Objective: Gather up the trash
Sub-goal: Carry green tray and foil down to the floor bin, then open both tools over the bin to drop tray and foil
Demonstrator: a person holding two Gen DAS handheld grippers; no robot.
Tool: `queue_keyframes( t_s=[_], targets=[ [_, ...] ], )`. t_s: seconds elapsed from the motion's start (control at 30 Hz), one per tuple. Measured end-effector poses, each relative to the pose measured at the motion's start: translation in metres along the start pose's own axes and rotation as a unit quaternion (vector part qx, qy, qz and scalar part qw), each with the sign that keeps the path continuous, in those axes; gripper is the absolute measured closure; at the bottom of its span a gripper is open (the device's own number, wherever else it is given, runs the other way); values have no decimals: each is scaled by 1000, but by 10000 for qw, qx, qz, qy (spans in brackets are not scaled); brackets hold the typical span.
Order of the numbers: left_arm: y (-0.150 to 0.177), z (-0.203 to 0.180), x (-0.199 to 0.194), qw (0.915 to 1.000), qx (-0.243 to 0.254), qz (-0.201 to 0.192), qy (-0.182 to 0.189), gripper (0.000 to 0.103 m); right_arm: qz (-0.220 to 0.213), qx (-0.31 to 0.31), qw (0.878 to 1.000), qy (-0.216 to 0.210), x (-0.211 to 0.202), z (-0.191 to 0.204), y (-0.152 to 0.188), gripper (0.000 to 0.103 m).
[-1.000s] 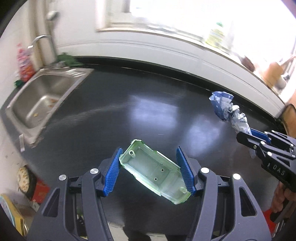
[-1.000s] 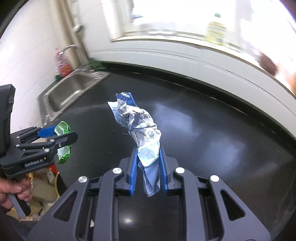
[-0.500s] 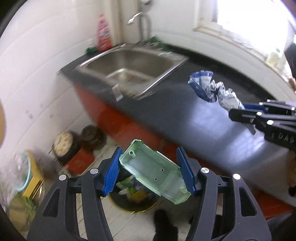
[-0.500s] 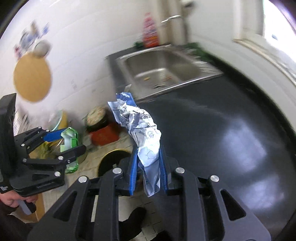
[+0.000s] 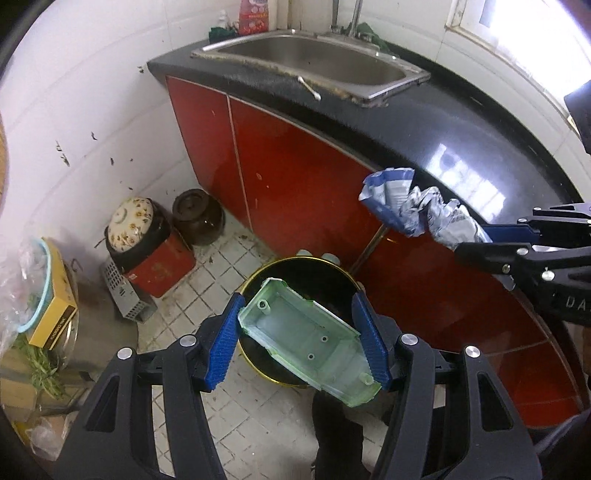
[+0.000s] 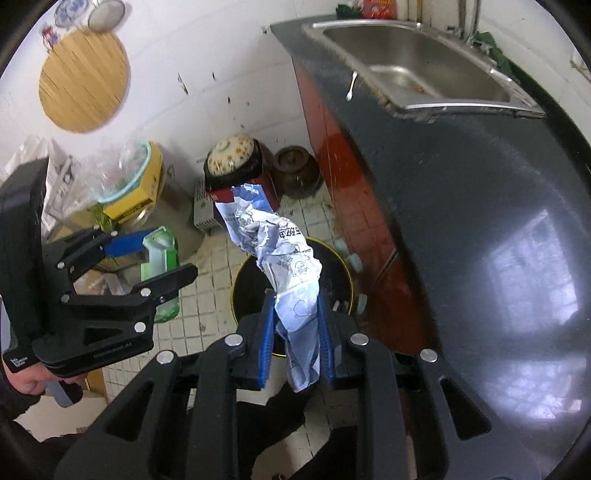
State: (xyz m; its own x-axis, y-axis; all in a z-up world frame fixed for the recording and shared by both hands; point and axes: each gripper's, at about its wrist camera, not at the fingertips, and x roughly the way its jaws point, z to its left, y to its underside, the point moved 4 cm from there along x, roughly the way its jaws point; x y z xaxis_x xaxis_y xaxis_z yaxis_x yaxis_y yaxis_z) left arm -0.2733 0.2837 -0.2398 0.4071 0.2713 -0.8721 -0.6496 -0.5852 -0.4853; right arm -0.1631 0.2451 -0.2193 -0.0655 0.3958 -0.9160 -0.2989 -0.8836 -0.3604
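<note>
A small kitchen corner lay below: white tiled walls (image 5: 92, 110) flecked with dark specks, and a grimy floor (image 5: 207, 280) of small pale tiles. A black counter (image 5: 461, 122) with a steel sink (image 5: 314, 62) ran above glossy red cabinet doors (image 5: 295, 177). Daylight from a window (image 5: 517, 22) shone on the counter top. Against the wall stood a brown jar (image 5: 197, 218) beside a flowered lid (image 5: 133, 223) on a red tin (image 5: 162, 262). A round bamboo mat (image 6: 83, 79) hung on the wall.
</note>
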Motion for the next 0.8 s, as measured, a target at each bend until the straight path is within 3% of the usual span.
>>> queue_keyframes(
  t_s=[0.53, 0.6, 0.63, 0.8],
  targets=[
    [-3, 4, 28, 9995, 232, 118, 190, 43, 181, 7, 9997, 141, 26, 4, -16, 78],
    [-2, 4, 31, 9994, 232, 124, 203, 25, 199, 11, 9996, 183, 26, 3, -17, 68],
    [0, 4, 32, 9995, 222, 105, 206, 22, 162, 20, 9997, 206, 25, 1, -17, 60],
    [4, 5, 35, 9995, 205, 163, 154, 22, 111, 37, 9997, 217, 18, -3, -15, 58]
  ],
)
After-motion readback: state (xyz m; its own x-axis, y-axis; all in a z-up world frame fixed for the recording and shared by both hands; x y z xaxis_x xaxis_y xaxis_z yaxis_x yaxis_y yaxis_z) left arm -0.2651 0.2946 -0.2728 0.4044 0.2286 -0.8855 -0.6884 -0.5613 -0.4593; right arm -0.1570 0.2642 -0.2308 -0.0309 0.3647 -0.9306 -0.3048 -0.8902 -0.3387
